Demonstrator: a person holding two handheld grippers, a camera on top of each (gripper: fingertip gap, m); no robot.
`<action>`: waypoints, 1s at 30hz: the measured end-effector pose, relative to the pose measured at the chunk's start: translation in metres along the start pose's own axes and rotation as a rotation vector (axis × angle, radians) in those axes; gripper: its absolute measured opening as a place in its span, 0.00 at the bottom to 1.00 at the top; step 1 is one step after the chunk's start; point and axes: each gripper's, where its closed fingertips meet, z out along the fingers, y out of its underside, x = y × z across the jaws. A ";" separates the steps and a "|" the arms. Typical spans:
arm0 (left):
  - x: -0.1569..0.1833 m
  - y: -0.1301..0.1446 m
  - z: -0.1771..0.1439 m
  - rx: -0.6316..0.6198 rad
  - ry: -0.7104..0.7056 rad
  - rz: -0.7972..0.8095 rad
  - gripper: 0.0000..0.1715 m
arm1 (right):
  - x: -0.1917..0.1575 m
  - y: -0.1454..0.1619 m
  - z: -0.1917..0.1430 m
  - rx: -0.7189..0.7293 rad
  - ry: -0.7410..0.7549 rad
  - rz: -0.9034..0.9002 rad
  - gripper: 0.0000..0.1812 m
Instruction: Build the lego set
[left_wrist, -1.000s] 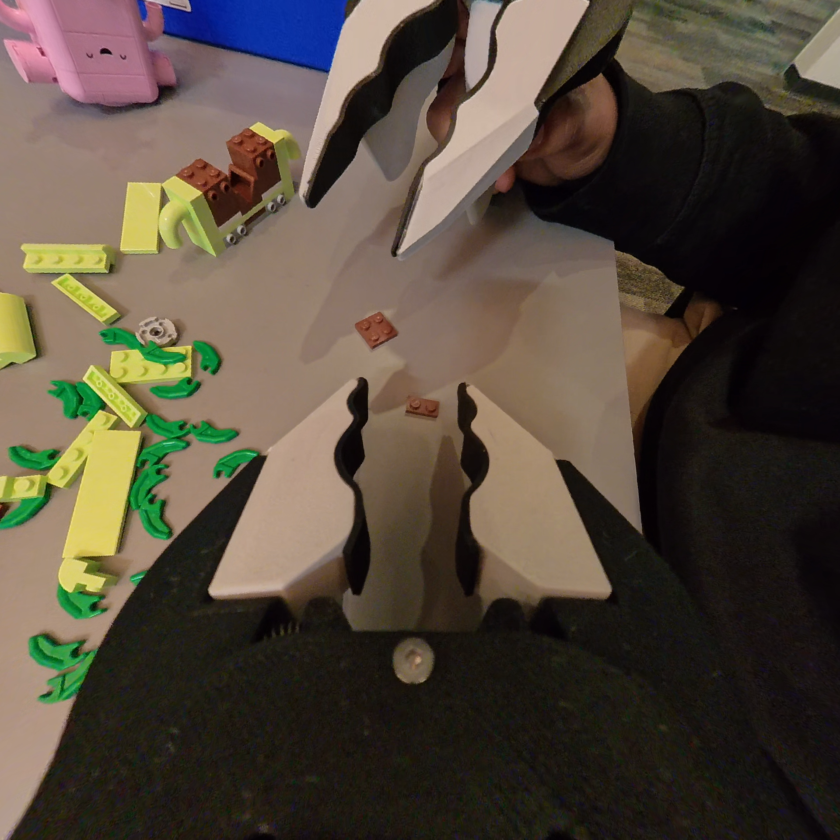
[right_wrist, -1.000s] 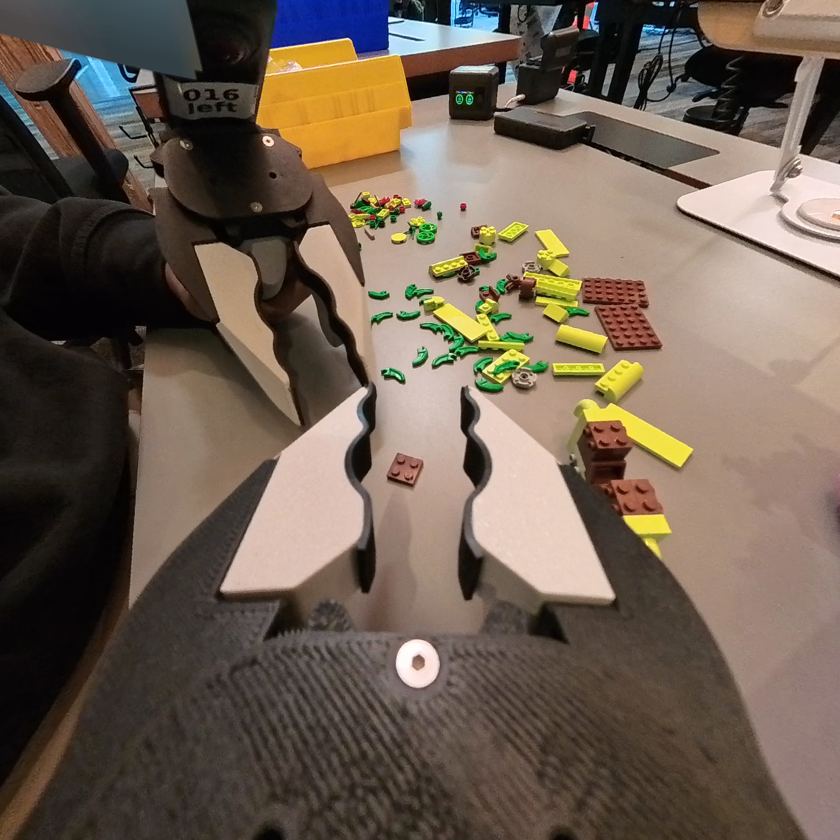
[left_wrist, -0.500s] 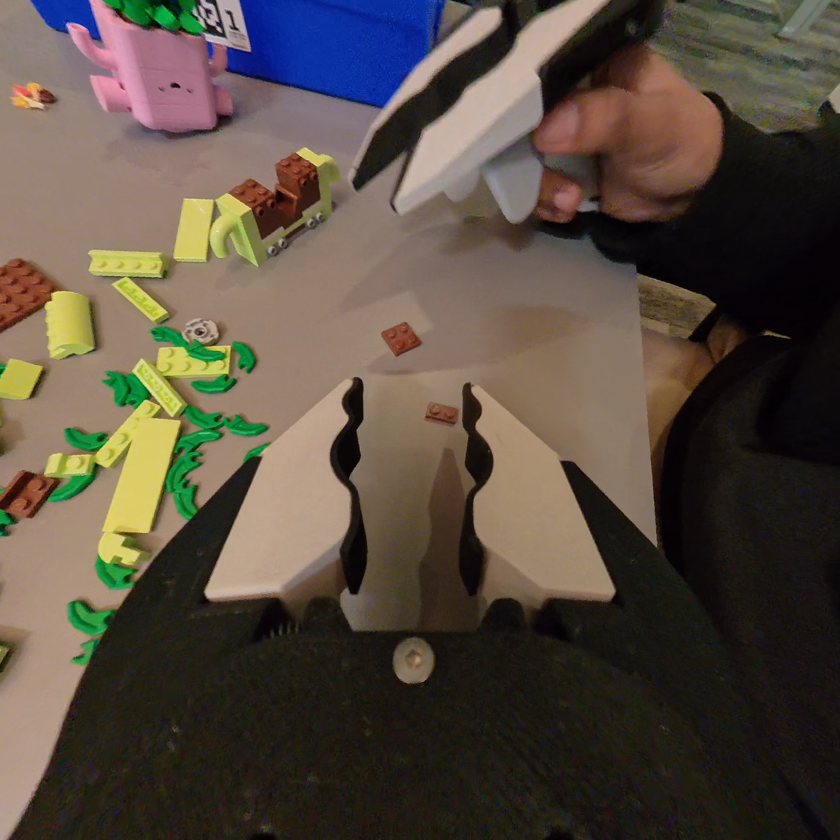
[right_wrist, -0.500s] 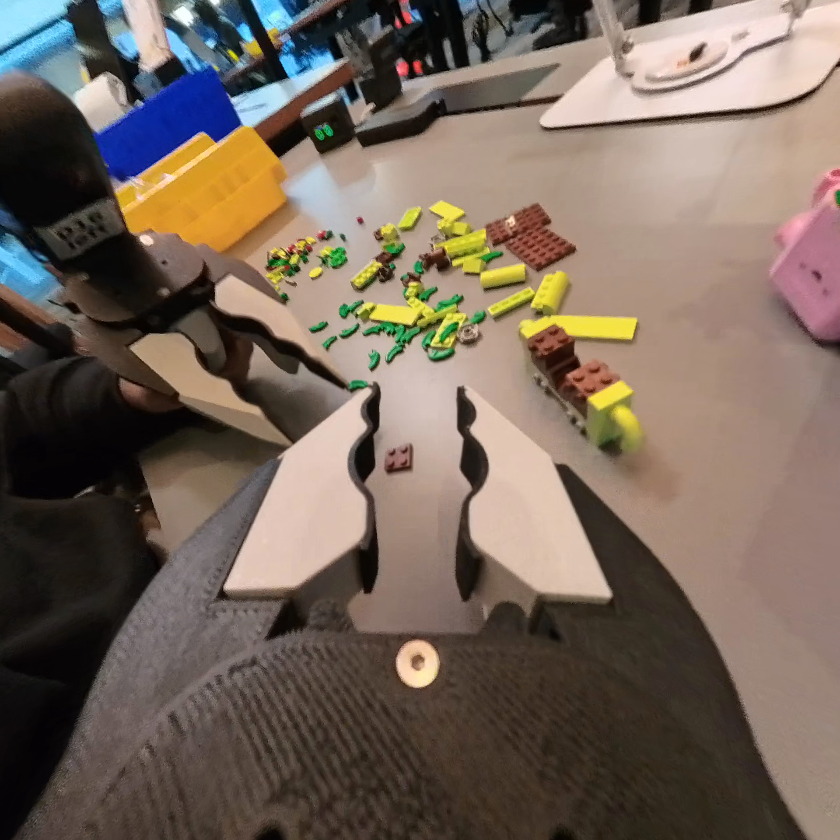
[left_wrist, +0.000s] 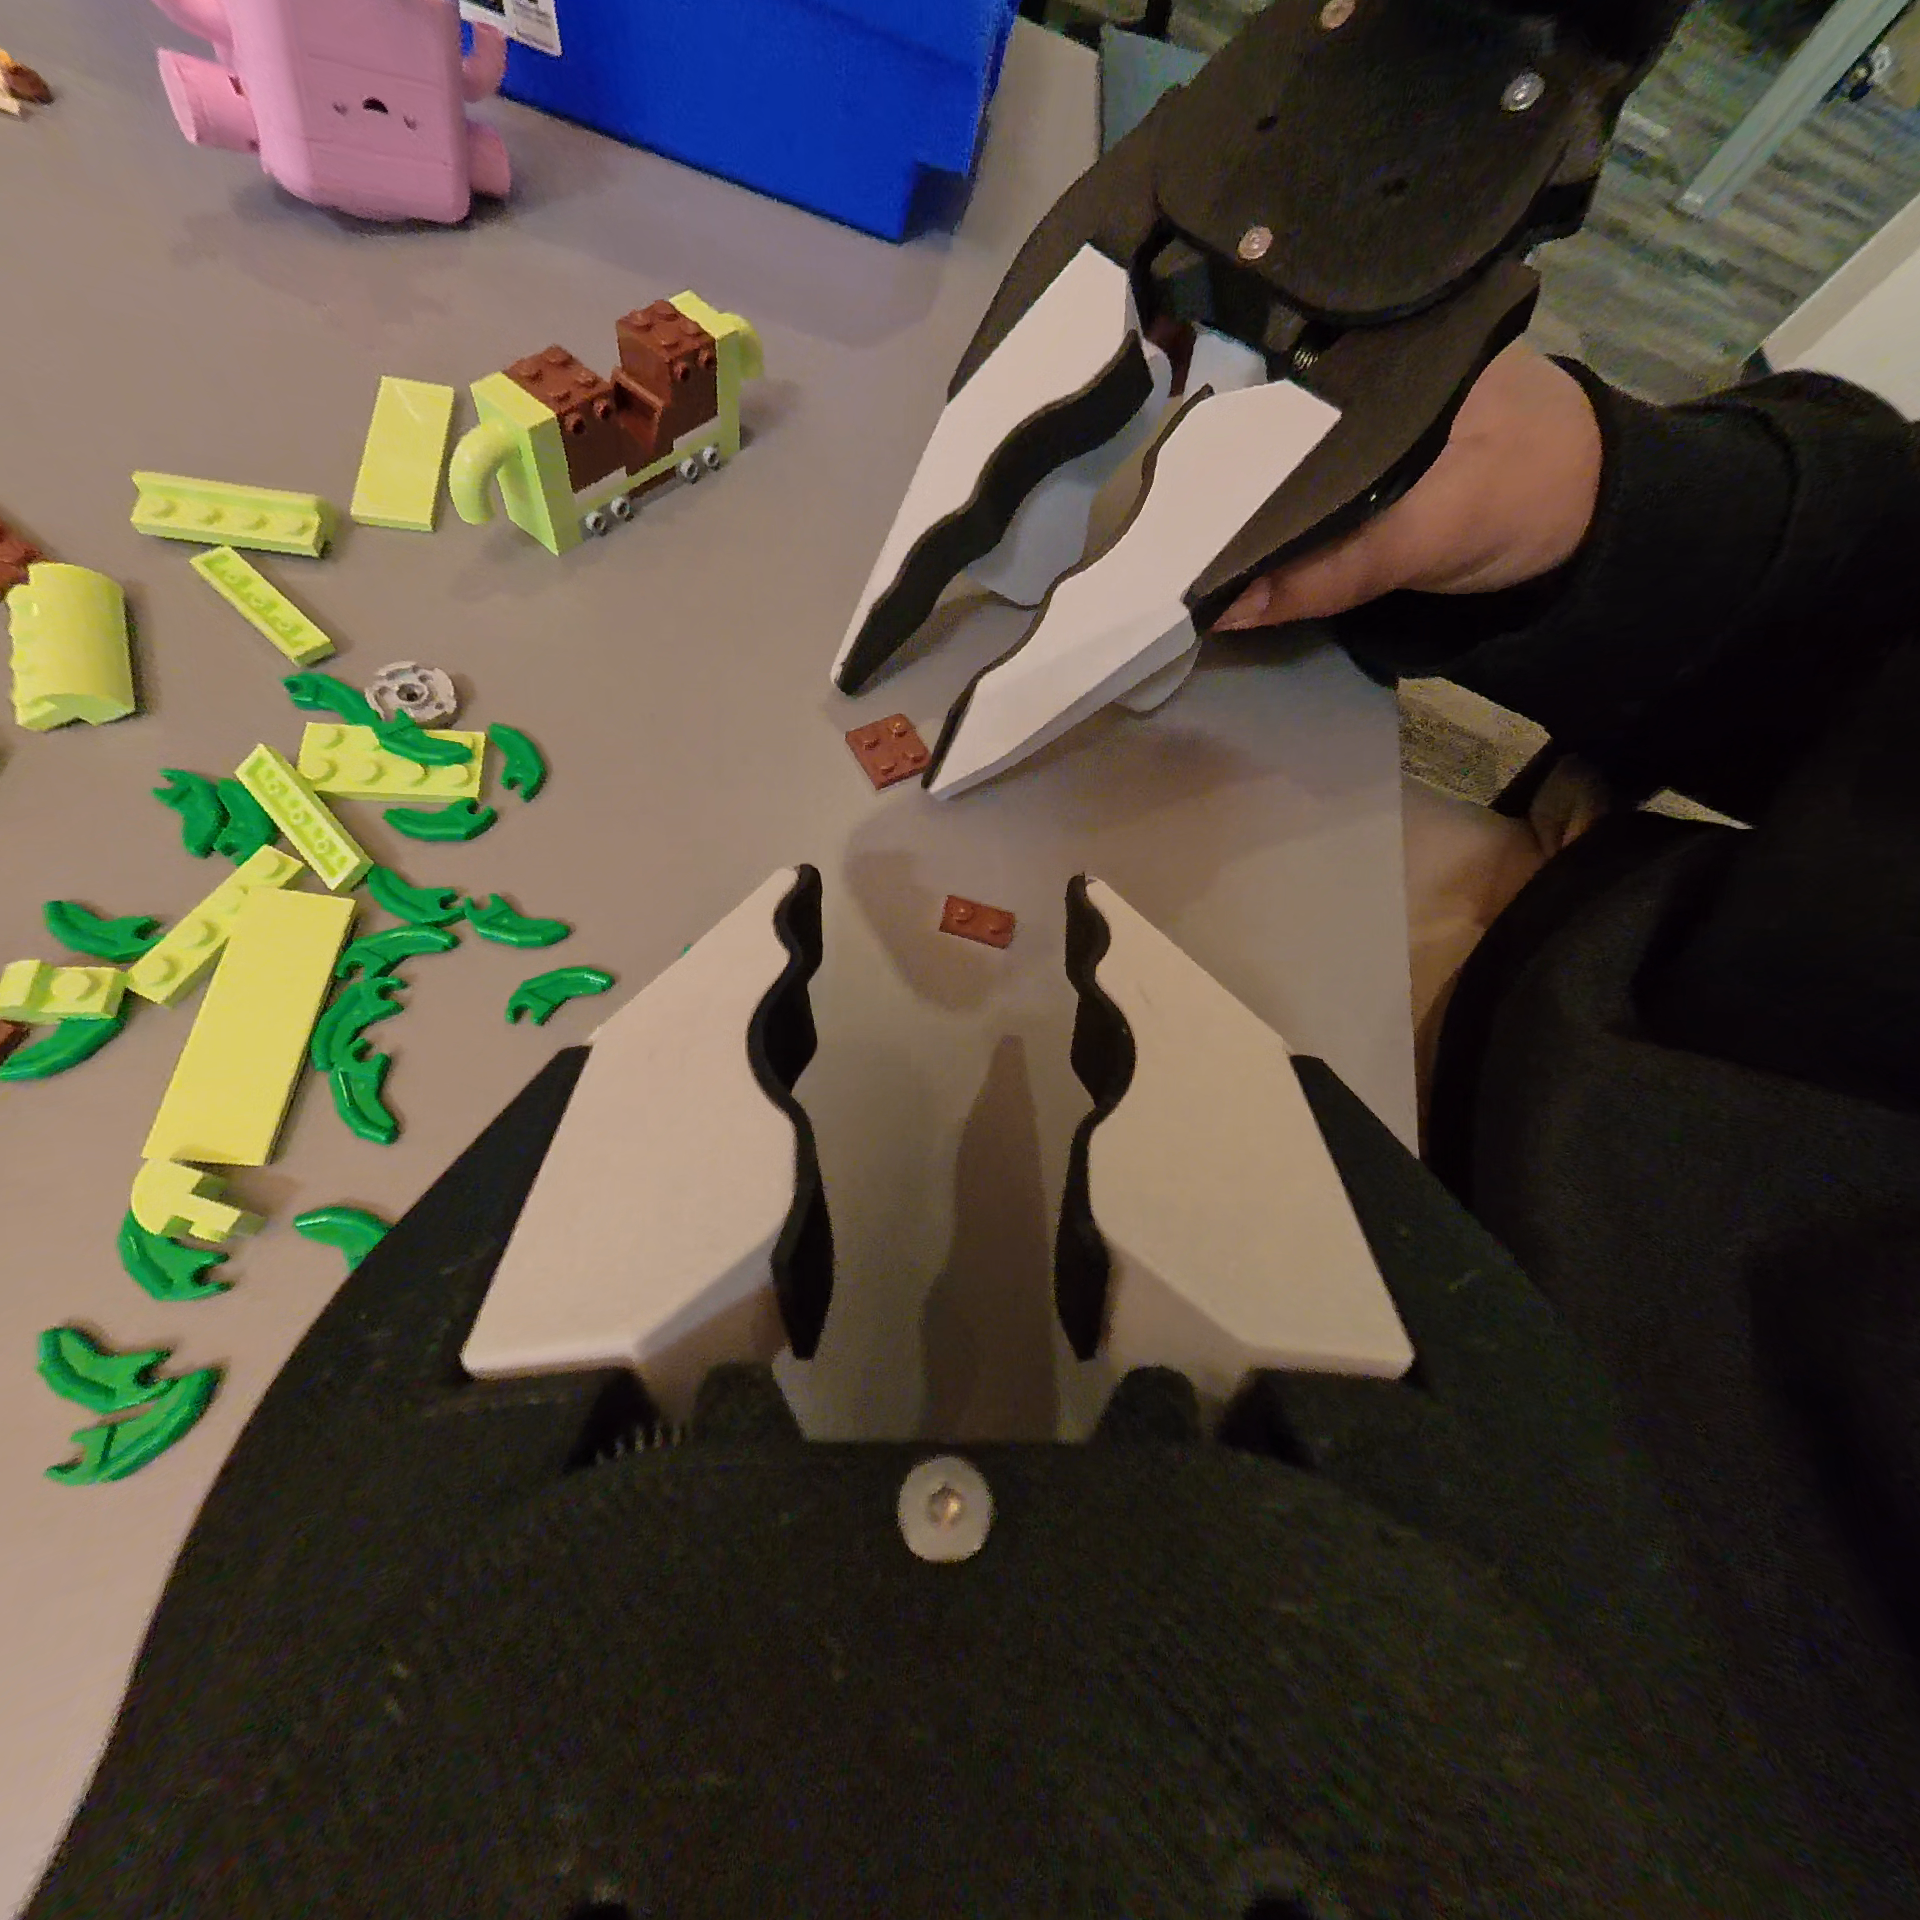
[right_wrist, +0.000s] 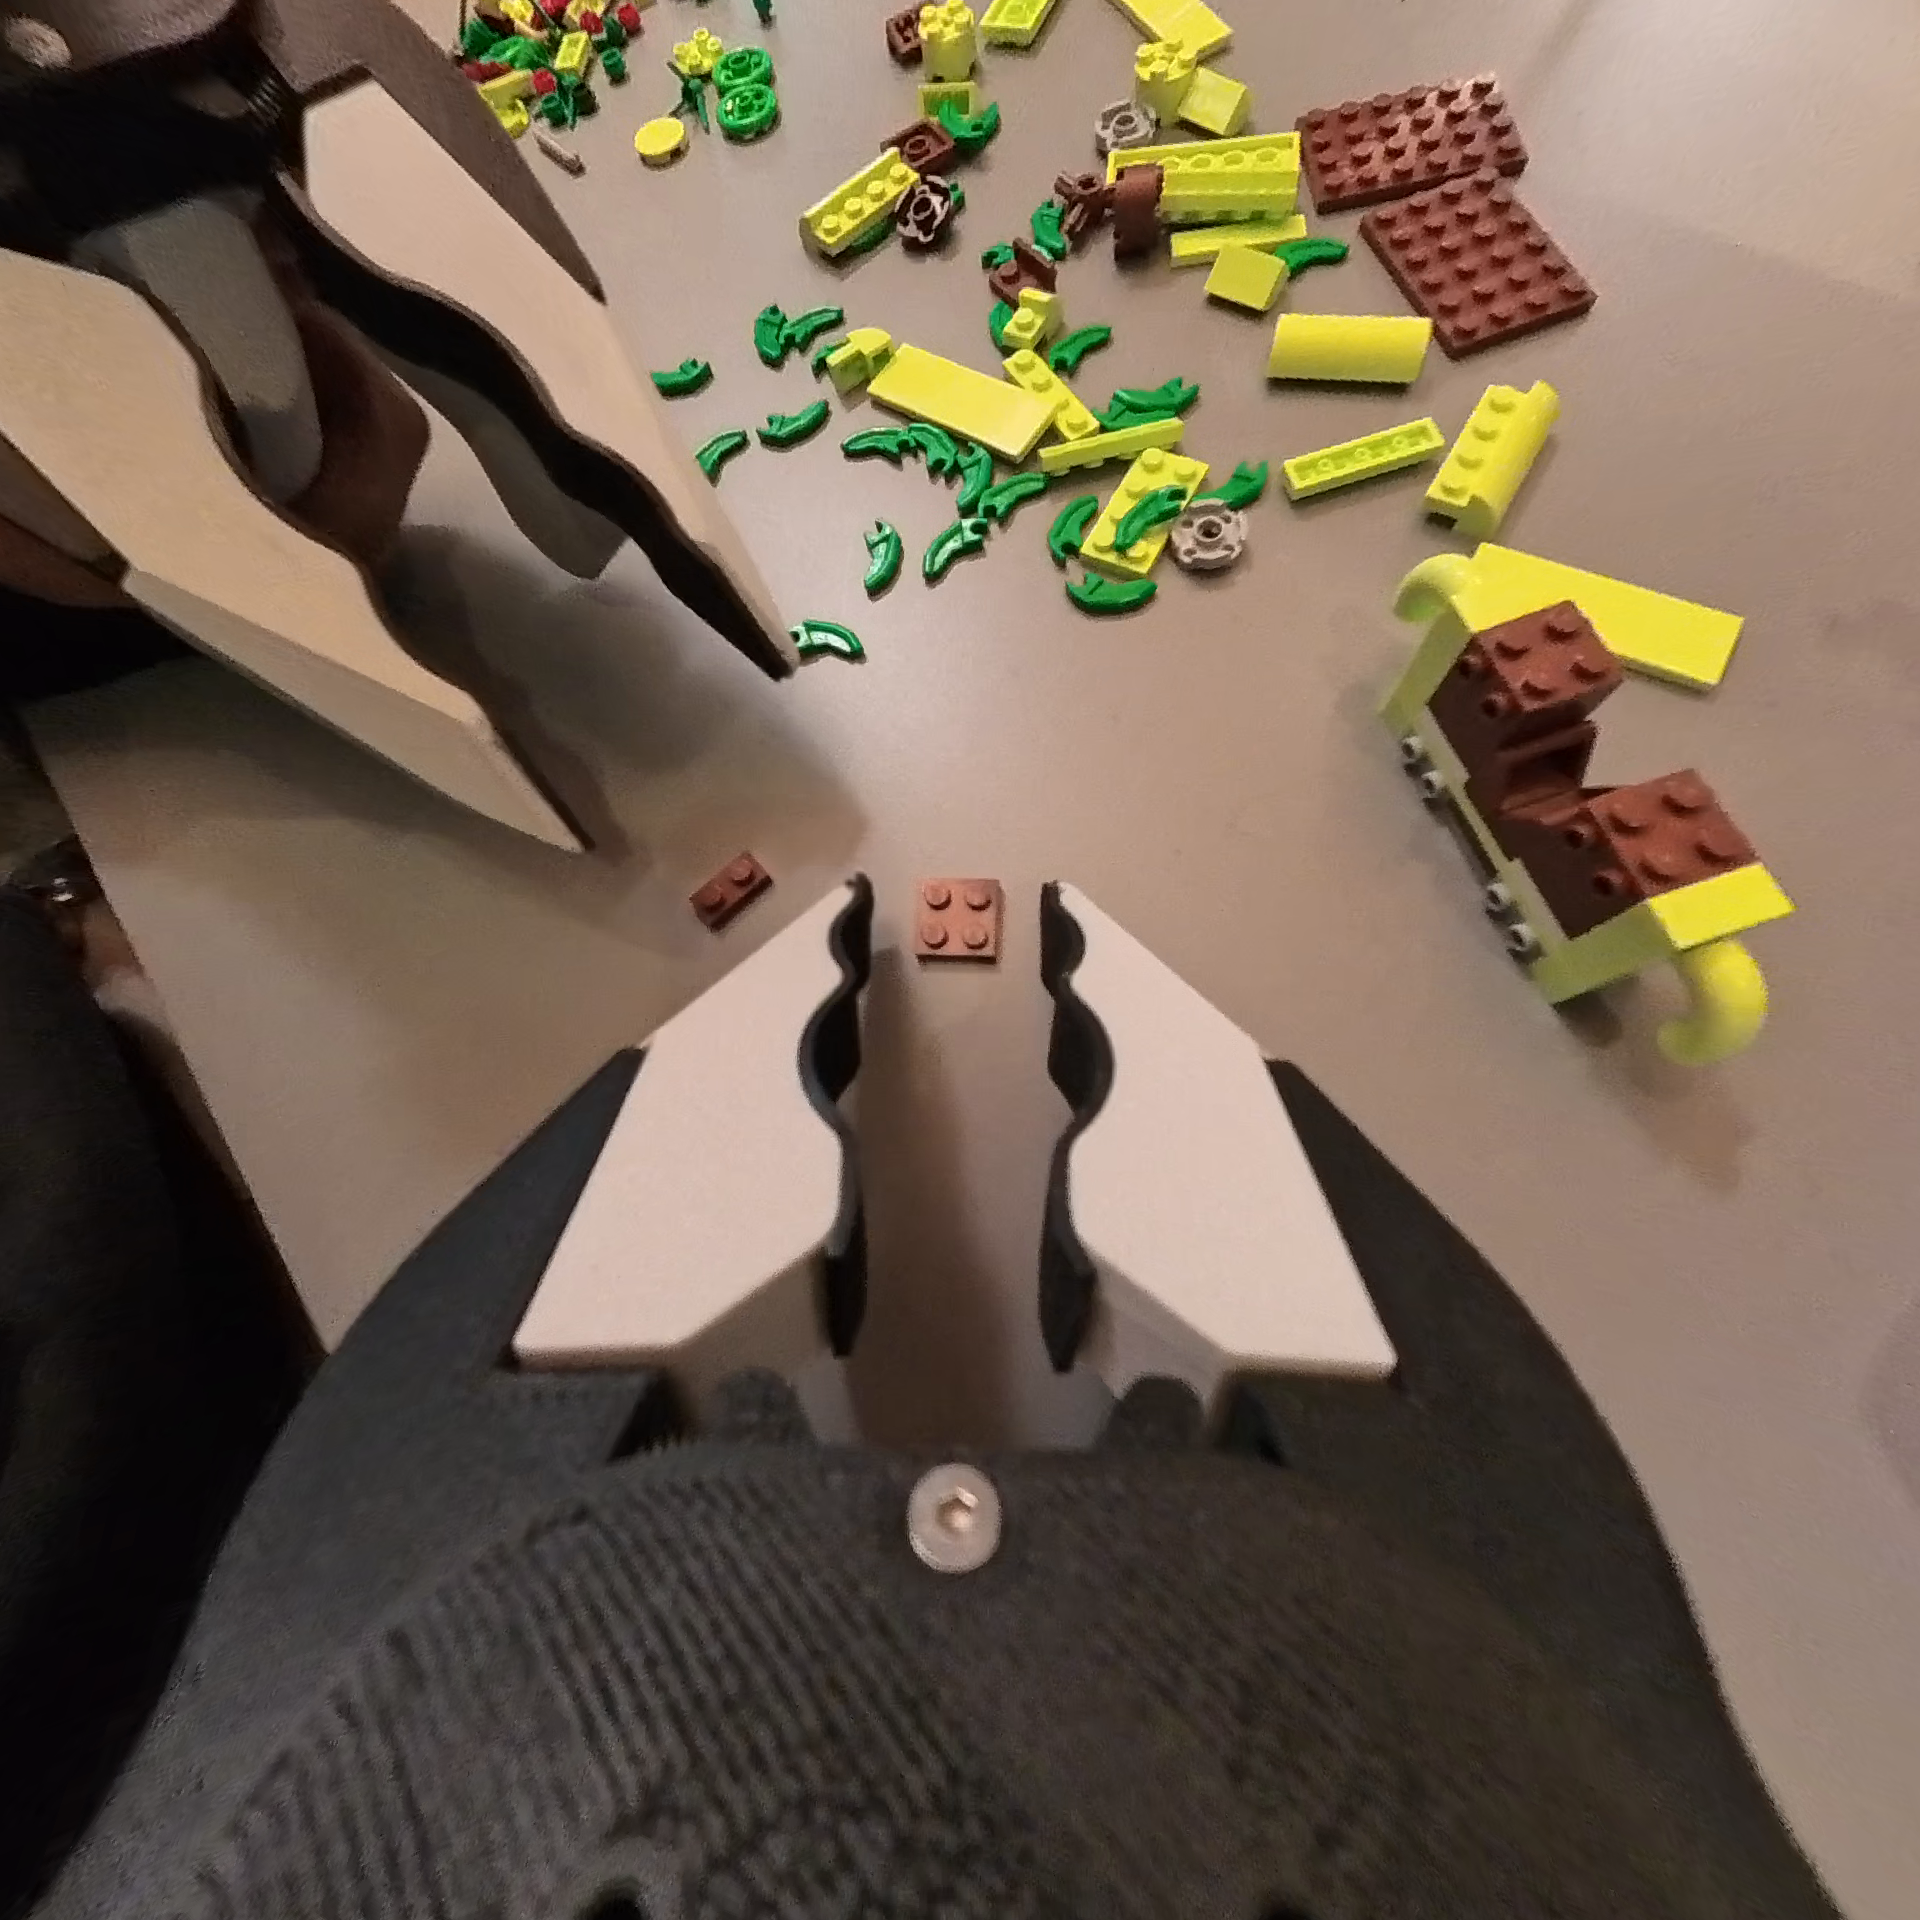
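Both grippers sit jaws apart, nothing held.

Right gripper (right_wrist: 951, 894): gap fairly narrow, tips just above the grey tabletop (right_wrist: 1143, 748). The small square reddish-brown four-stud plate (right_wrist: 960, 921) lies flat, studs up, right between the tips; I can't tell if either pad touches it. It is square, so no long axis; its edges run roughly parallel to the fingers. In the left wrist view the same plate (left_wrist: 885, 750) sits at 12 o'clock of centre, beside the tip of the nearer right finger.

Left gripper (left_wrist: 943, 883): jaws wide, hovering over the small reddish-brown two-stud plate (left_wrist: 978, 922). It lies flat, studs up, ahead of the tips and between their lines, clear of both. Its long axis runs across the finger gap, tilted slightly down toward 4 o'clock. In the right wrist view it (right_wrist: 730, 887) is at about 10 o'clock of the right tips, long axis running 8 to 2.

The two plates are near each other, not touching.

Partly built lime-green and brown brick assembly with curved hook ends (right_wrist: 1579, 821) lies at 3 o'clock in the right view, long axis 11 to 5, well apart from the plates. Loose scatter of lime-green plates and green leaf pieces (right_wrist: 1039, 457) at 12 o'clock.
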 end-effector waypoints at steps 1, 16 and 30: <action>0.000 0.000 0.000 -0.001 -0.004 0.003 0.26 | 0.001 0.001 0.000 -0.005 0.009 -0.012 0.15; 0.007 0.004 -0.017 0.036 0.088 -0.036 0.24 | -0.049 -0.007 -0.007 0.006 -0.290 -0.444 0.07; 0.004 0.022 -0.007 -0.092 0.052 -0.066 0.19 | -0.052 0.003 0.008 -0.105 -0.571 -0.485 0.07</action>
